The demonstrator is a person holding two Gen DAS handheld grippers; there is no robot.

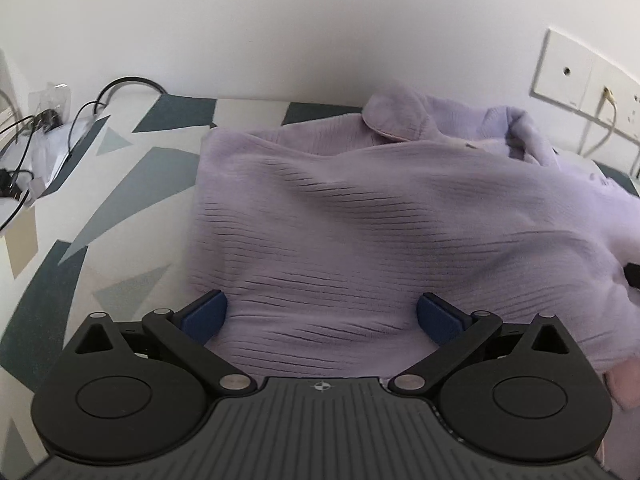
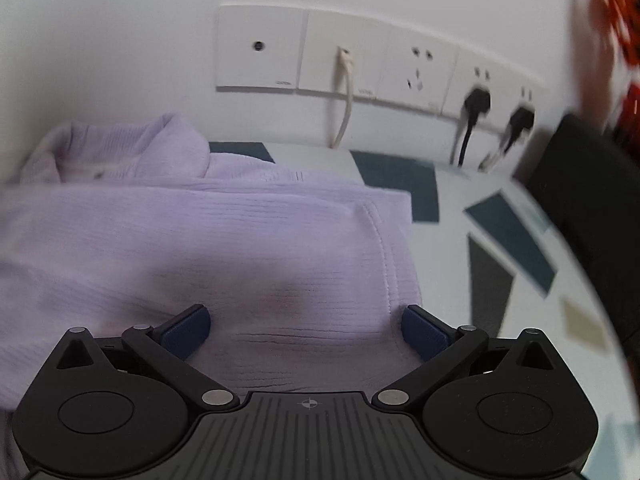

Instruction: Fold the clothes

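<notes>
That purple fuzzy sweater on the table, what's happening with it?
A person is folding it, holding a gripper in each hand. The purple sweater lies partly folded on the patterned table, collar toward the wall. The left gripper and the right gripper are both over its near part with jaws wide open, gripping nothing. Wall sockets with plugs sit behind.

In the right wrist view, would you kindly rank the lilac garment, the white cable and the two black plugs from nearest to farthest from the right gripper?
1. Lilac garment: directly beneath the open right gripper.
2. White cable: against the wall, ahead.
3. Black plugs: in the wall sockets, farther right; close to the cable's distance, so this ranking is tentative.
</notes>
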